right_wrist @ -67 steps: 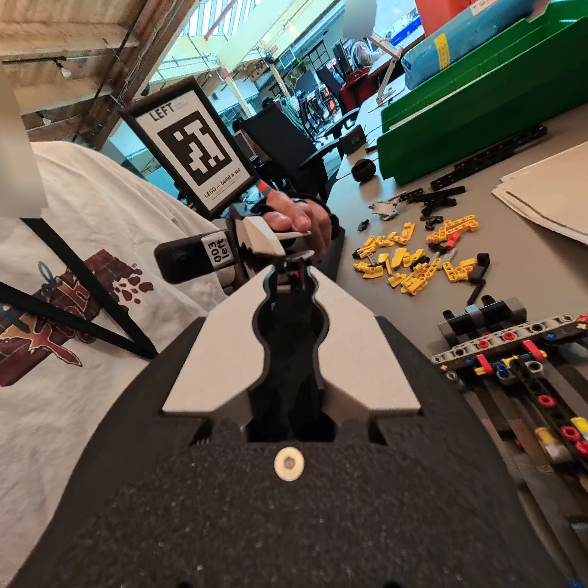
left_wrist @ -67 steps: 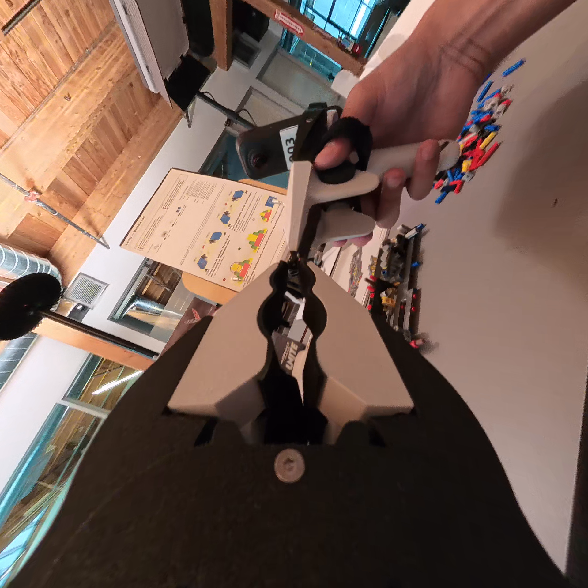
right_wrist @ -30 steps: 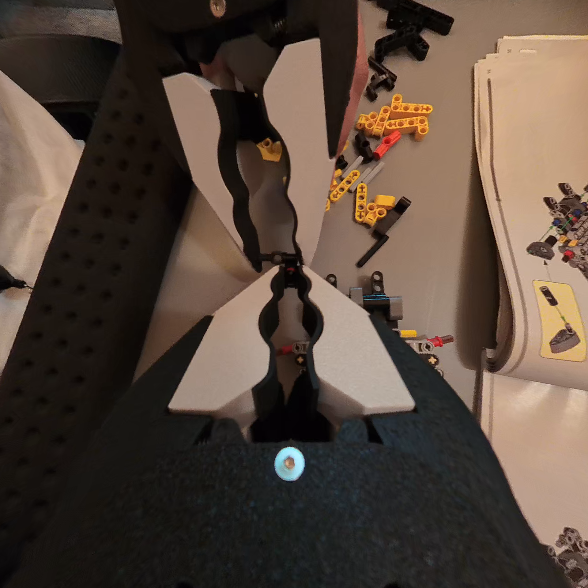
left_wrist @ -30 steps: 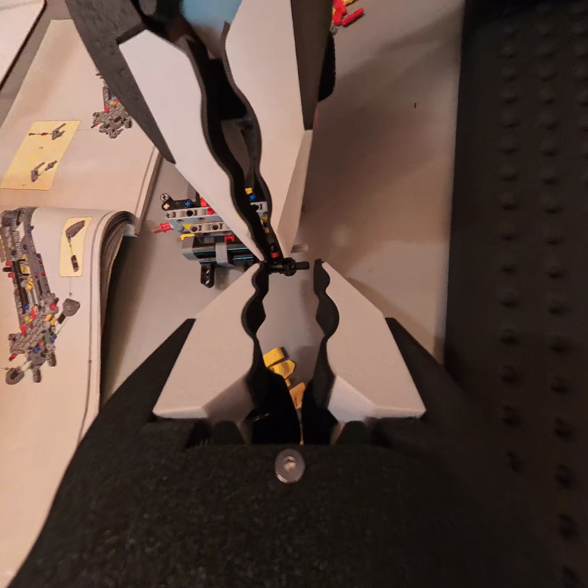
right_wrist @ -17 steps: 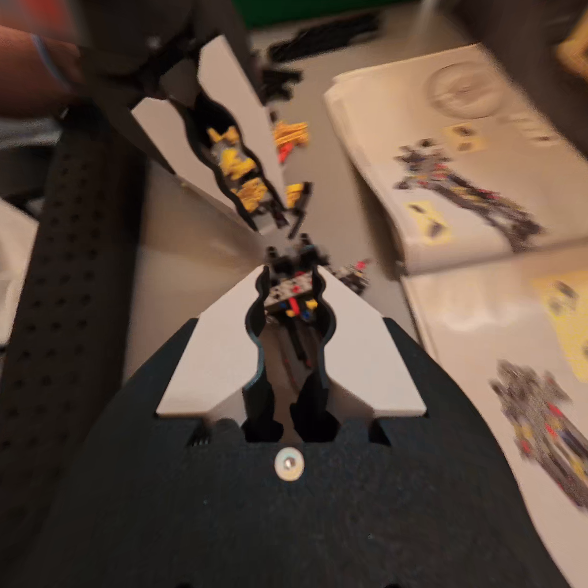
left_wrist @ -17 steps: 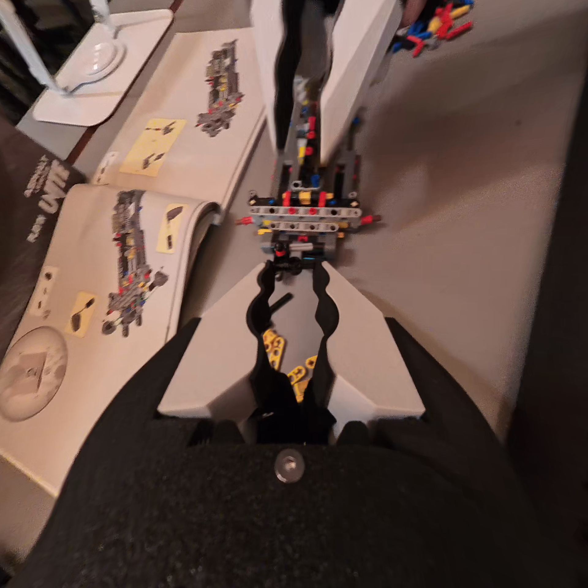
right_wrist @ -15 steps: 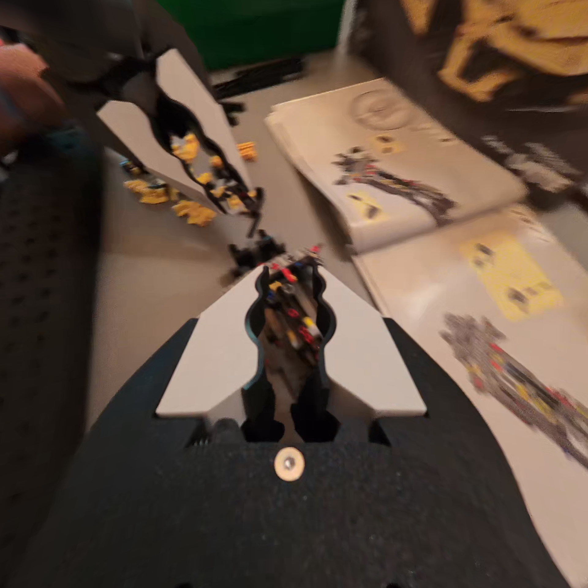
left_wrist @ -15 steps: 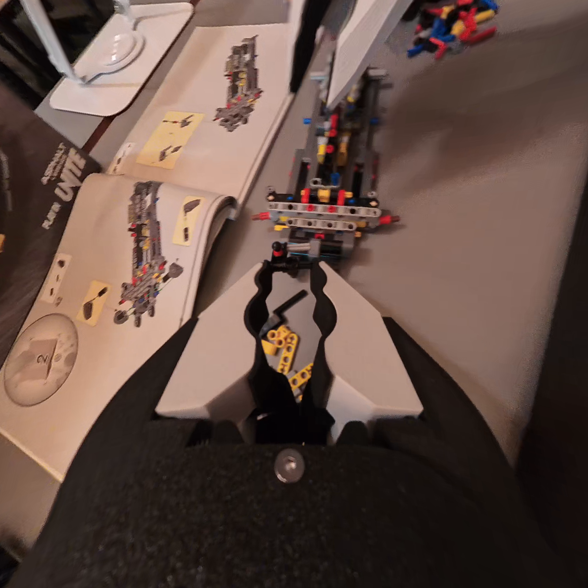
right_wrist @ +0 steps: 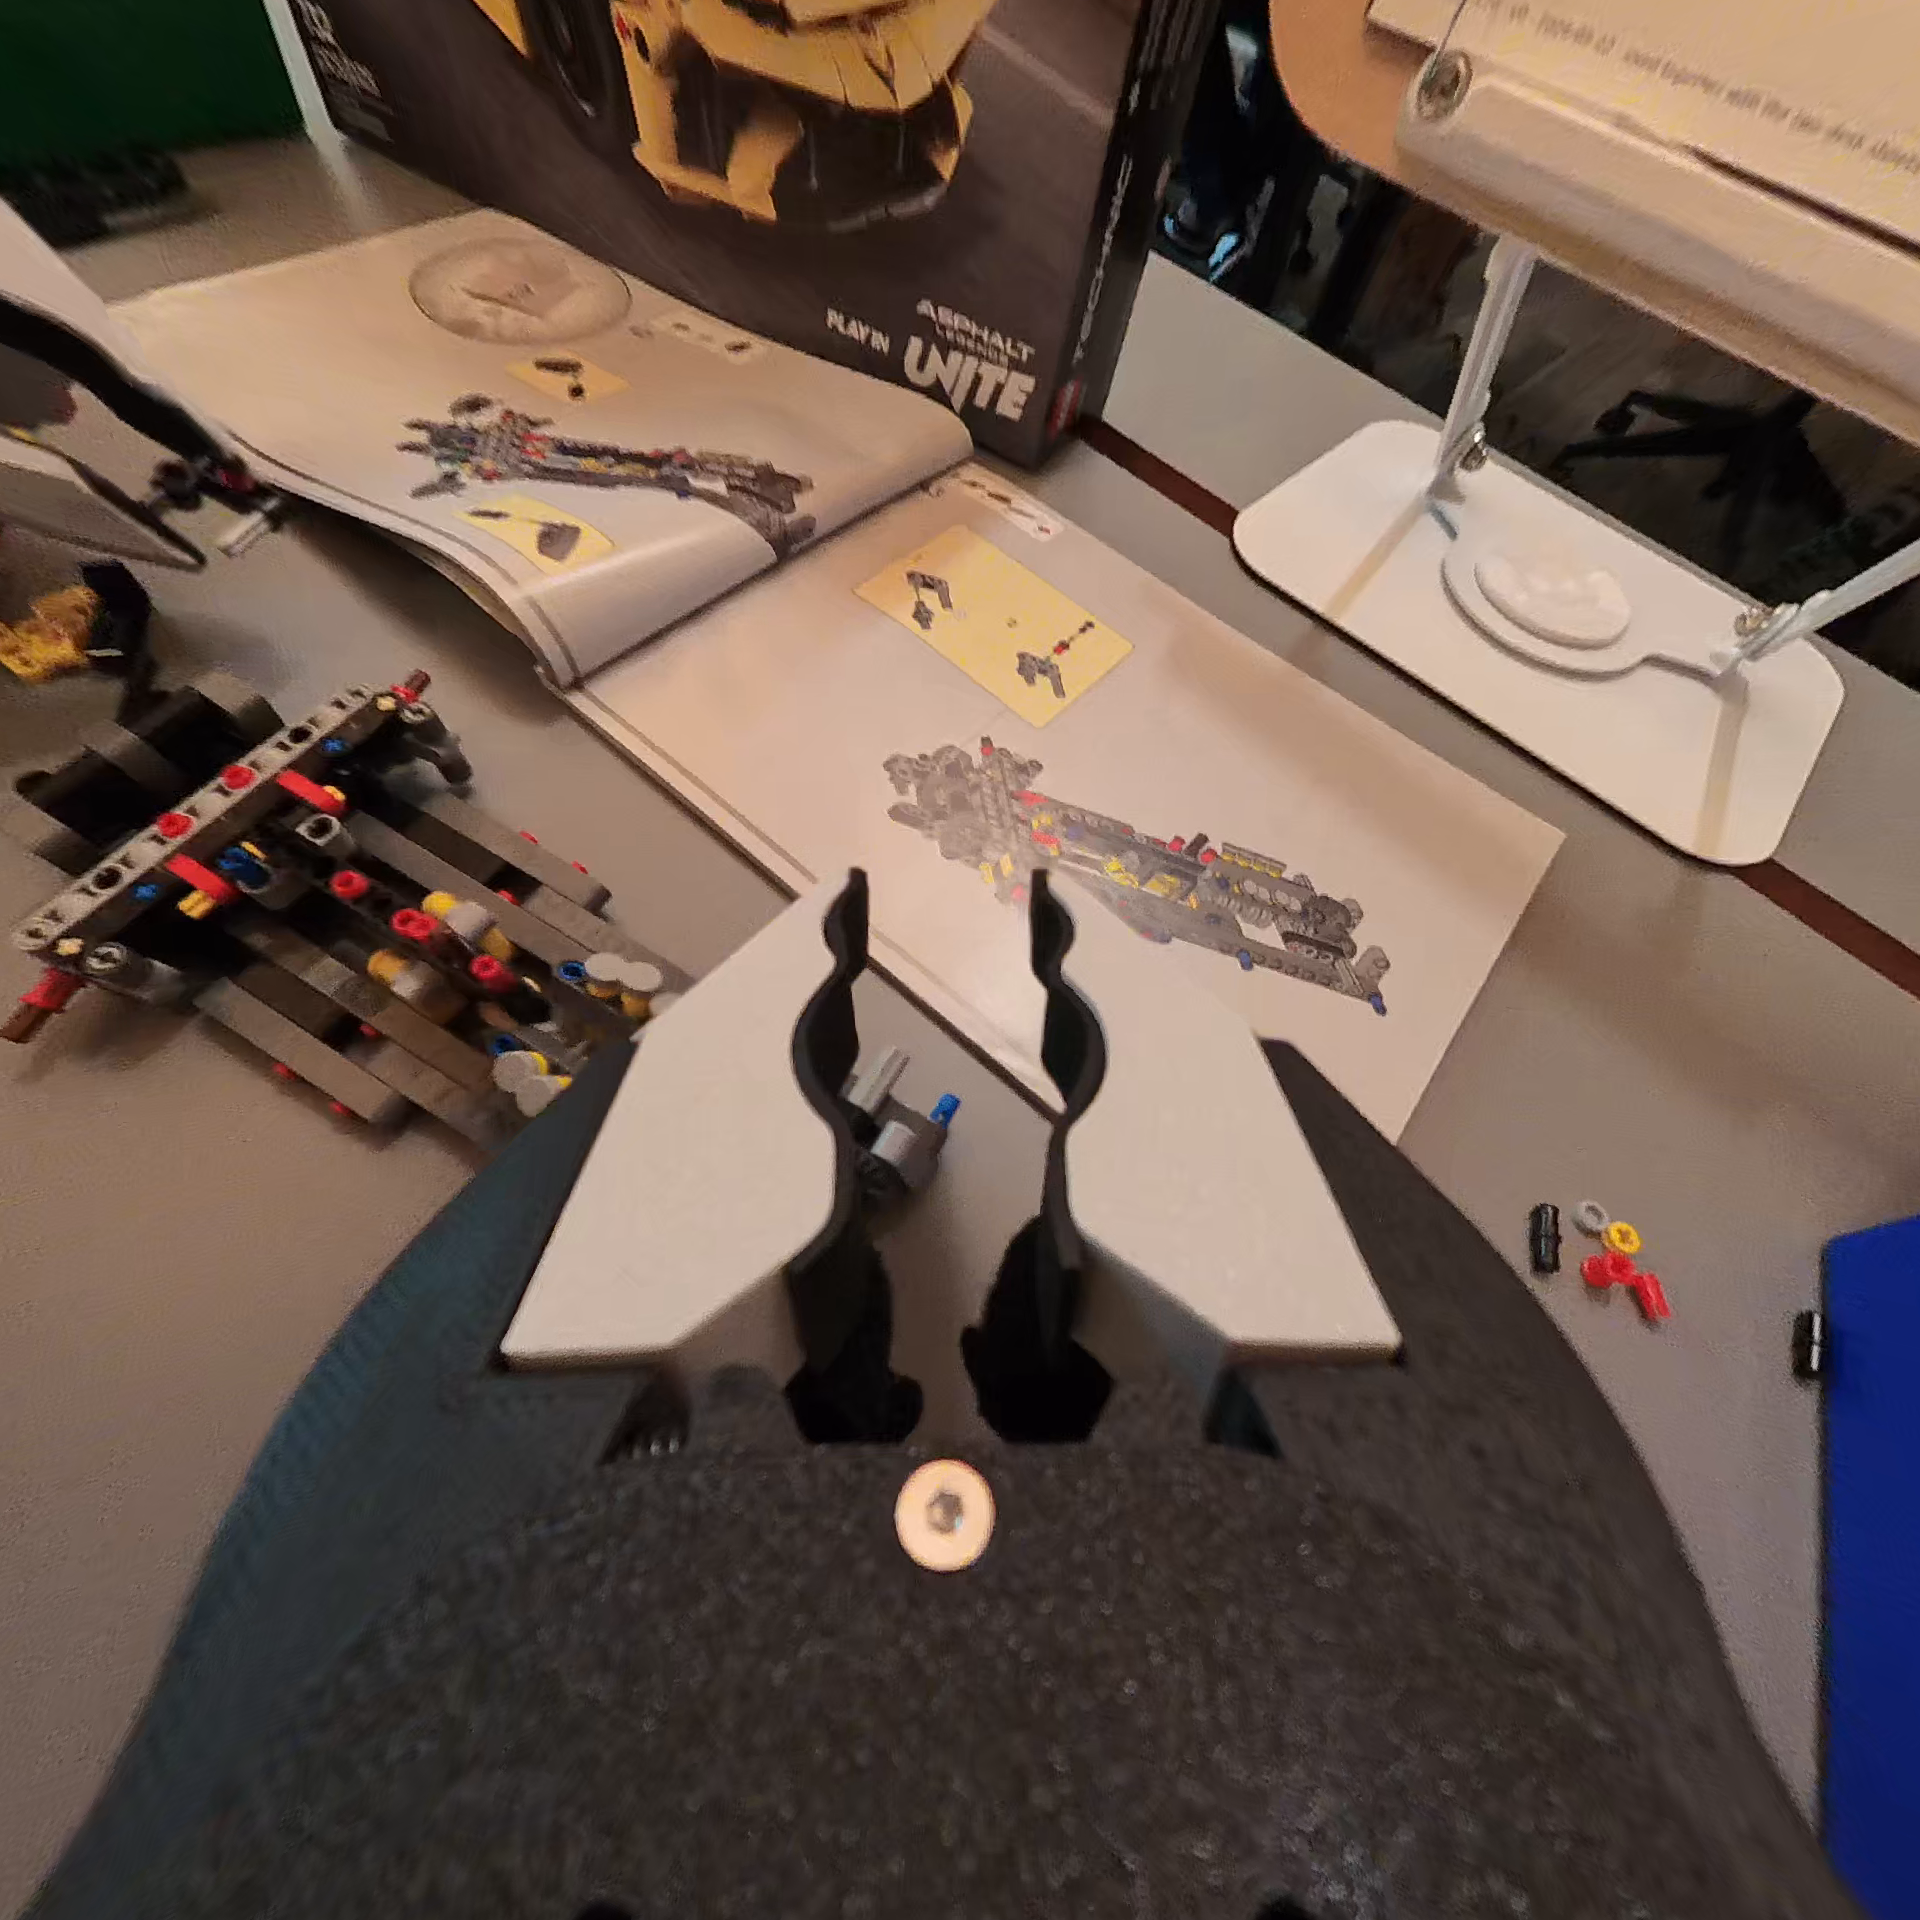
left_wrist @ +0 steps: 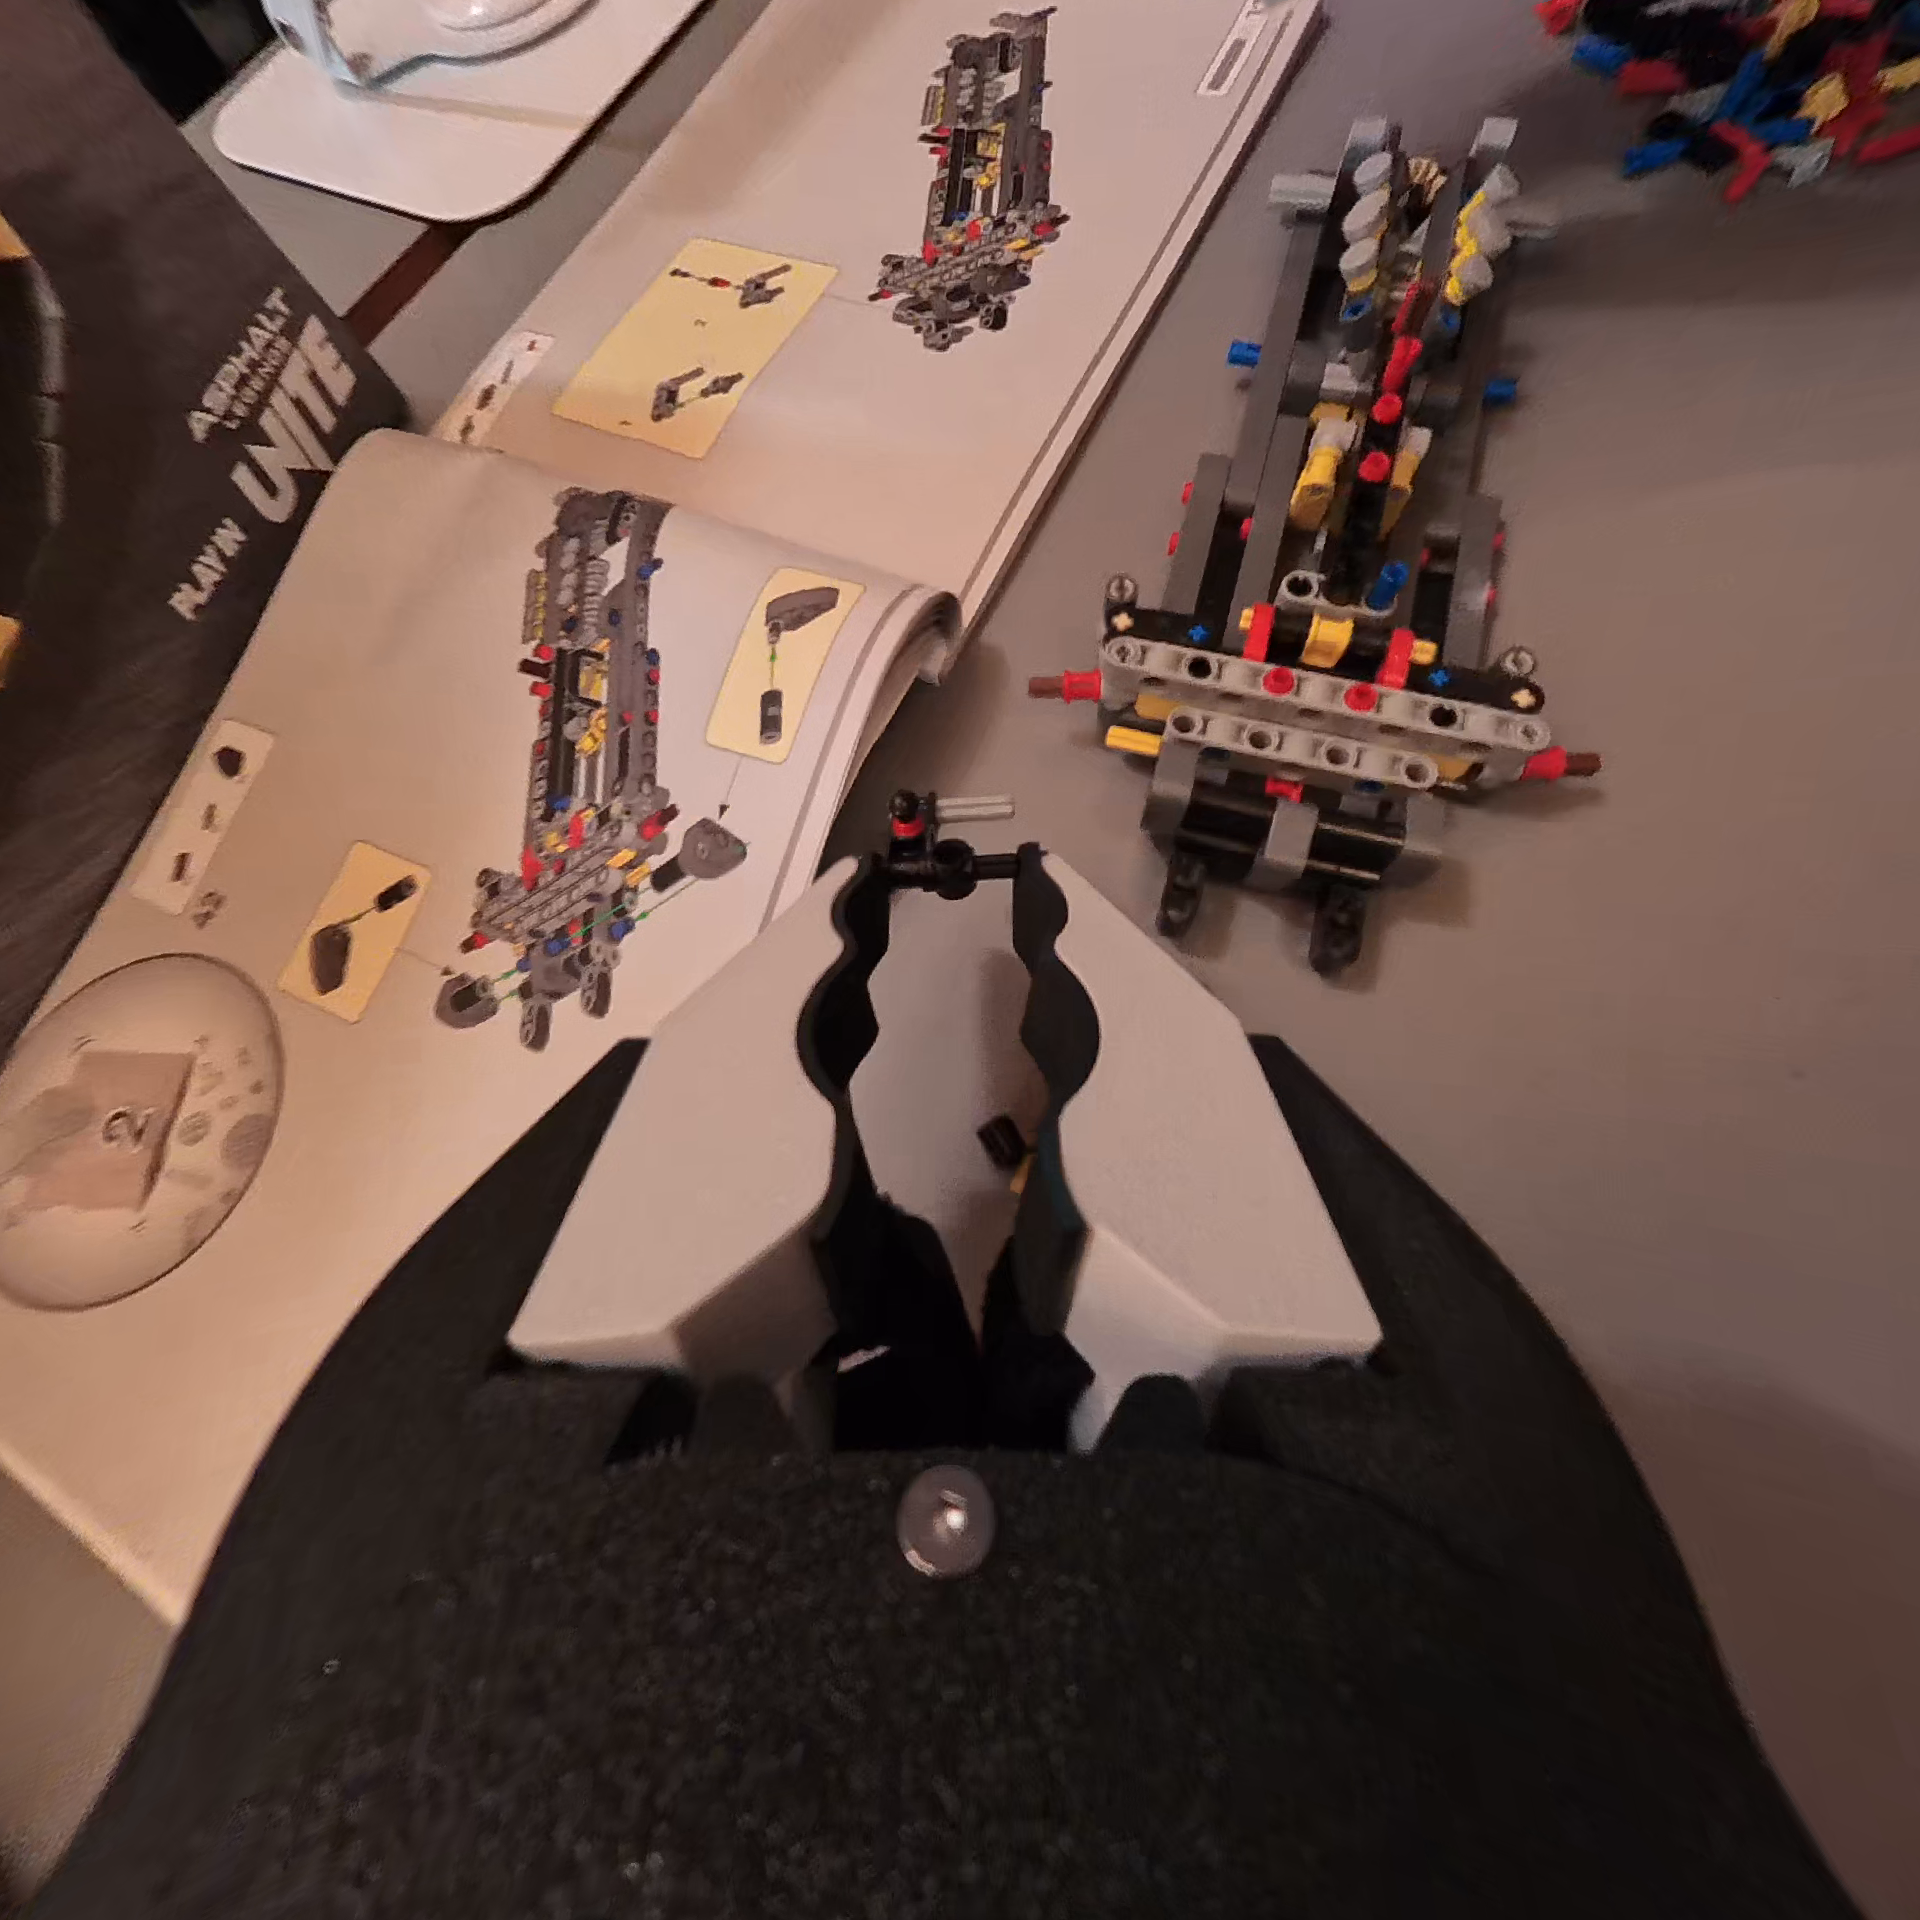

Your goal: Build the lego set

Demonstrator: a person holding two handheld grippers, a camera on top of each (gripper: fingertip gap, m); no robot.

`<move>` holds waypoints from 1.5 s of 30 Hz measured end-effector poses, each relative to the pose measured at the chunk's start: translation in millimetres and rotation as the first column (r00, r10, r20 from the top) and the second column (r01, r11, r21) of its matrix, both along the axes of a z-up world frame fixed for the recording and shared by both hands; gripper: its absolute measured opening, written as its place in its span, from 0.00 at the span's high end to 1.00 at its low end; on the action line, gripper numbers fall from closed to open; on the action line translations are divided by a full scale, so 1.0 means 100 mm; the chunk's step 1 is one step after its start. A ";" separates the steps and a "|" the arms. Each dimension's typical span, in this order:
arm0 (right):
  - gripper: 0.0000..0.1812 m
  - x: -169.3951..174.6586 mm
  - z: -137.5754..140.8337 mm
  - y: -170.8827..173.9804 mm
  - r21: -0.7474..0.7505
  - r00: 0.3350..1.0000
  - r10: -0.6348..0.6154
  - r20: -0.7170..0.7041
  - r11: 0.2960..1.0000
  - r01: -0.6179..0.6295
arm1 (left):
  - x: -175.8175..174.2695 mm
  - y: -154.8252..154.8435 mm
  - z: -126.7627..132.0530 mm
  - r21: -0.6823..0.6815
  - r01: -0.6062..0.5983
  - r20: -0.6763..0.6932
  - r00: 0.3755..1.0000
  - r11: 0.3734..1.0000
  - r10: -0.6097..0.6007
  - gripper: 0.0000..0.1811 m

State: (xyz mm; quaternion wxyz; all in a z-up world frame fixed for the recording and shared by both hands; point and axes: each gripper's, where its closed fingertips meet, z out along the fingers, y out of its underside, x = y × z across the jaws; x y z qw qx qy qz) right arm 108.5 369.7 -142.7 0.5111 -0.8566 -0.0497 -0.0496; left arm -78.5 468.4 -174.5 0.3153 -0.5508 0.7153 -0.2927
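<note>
My left gripper (left_wrist: 948, 868) is shut on a small black lego assembly (left_wrist: 920, 831) with a red collar and a grey pin. The assembly spans the fingertips, a little above the table near the manual's edge. The long grey and black lego chassis (left_wrist: 1320, 665) lies on the table just right of and beyond it, apart from it. My right gripper (right_wrist: 948, 894) is open and empty over the table, right of the chassis (right_wrist: 312, 894). A small grey part with a blue pin (right_wrist: 899, 1132) lies on the table between its fingers. The left gripper also shows at the left edge of the right wrist view (right_wrist: 177, 499).
An open instruction manual (left_wrist: 623, 675) lies left of the chassis, with the dark set box (right_wrist: 779, 156) behind it. A white stand base (right_wrist: 1538, 644) sits at the far side. A pile of coloured pins (left_wrist: 1766, 83), a few loose pins (right_wrist: 1605, 1257), yellow pieces (right_wrist: 42, 634) and a blue object (right_wrist: 1870, 1507) lie around. Tip to tip, the grippers are about 20 cm apart.
The right gripper has let go of the small assembly, opened and drawn away to the right of the chassis. The left gripper keeps the assembly and has pulled back from the chassis.
</note>
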 end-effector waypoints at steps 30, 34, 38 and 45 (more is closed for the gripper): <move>0.90 -0.28 -0.07 0.05 -0.027 0.988 0.064 -0.138 0.997 -0.068 | -0.02 -0.13 0.03 -0.018 0.082 0.038 0.996 0.997 -0.081 0.88; 0.90 -0.31 -0.07 0.05 -0.031 0.989 0.080 -0.120 0.996 -0.084 | -0.02 -0.11 0.03 -0.019 0.077 0.039 0.996 0.997 -0.076 0.88; 0.90 -0.31 -0.10 0.05 -0.043 0.991 0.080 -0.108 0.995 -0.085 | -0.02 -0.10 0.02 -0.019 0.075 0.031 0.997 0.997 -0.075 0.88; 0.90 -0.33 -0.11 0.05 -0.050 0.990 0.089 -0.109 0.994 -0.095 | -0.02 -0.11 -0.03 0.004 0.085 0.018 0.996 0.996 -0.085 0.88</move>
